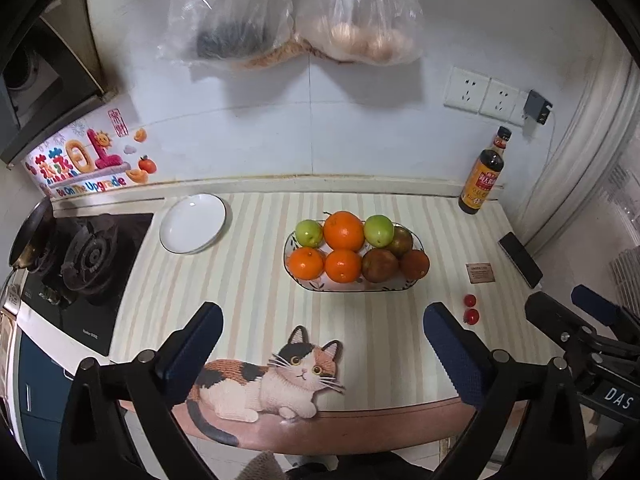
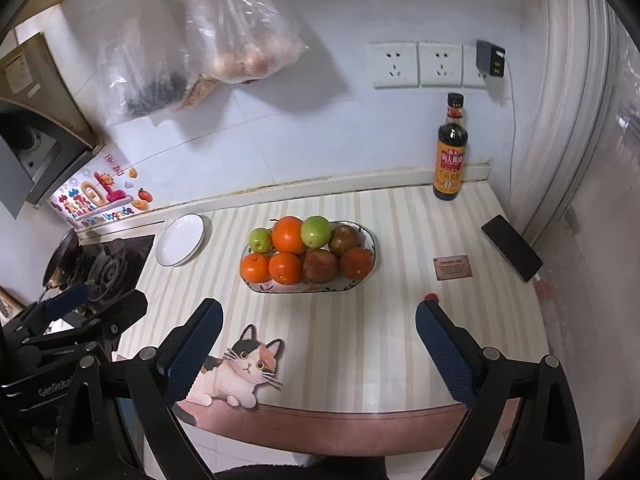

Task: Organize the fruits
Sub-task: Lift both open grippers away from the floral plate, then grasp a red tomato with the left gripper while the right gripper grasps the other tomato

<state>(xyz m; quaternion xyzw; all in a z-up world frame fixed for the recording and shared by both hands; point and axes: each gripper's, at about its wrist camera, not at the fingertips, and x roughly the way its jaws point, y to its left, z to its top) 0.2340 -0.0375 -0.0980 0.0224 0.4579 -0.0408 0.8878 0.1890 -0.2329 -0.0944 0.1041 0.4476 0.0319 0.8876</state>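
An oval glass dish (image 1: 304, 280) (image 2: 370, 240) in the middle of the striped counter holds several fruits: oranges (image 1: 343, 230) (image 2: 287, 234), two green apples (image 1: 378, 230) (image 2: 316, 231) and dark reddish fruits (image 1: 380, 265) (image 2: 320, 265). Two cherry tomatoes (image 1: 470, 308) lie on the counter right of the dish; one (image 2: 430, 297) peeks above my right finger. An empty white plate (image 1: 193, 223) (image 2: 181, 240) sits left of the dish. My left gripper (image 1: 322, 328) and right gripper (image 2: 319, 324) are both open and empty, near the counter's front edge.
A soy sauce bottle (image 1: 484, 176) (image 2: 450, 152) stands at the back right. A phone (image 1: 520, 259) (image 2: 512, 253) and a small card (image 1: 480, 273) (image 2: 453, 267) lie at the right. A gas stove (image 1: 88, 256) (image 2: 108, 268) with a pan is at the left. Plastic bags (image 1: 296, 20) hang on the wall.
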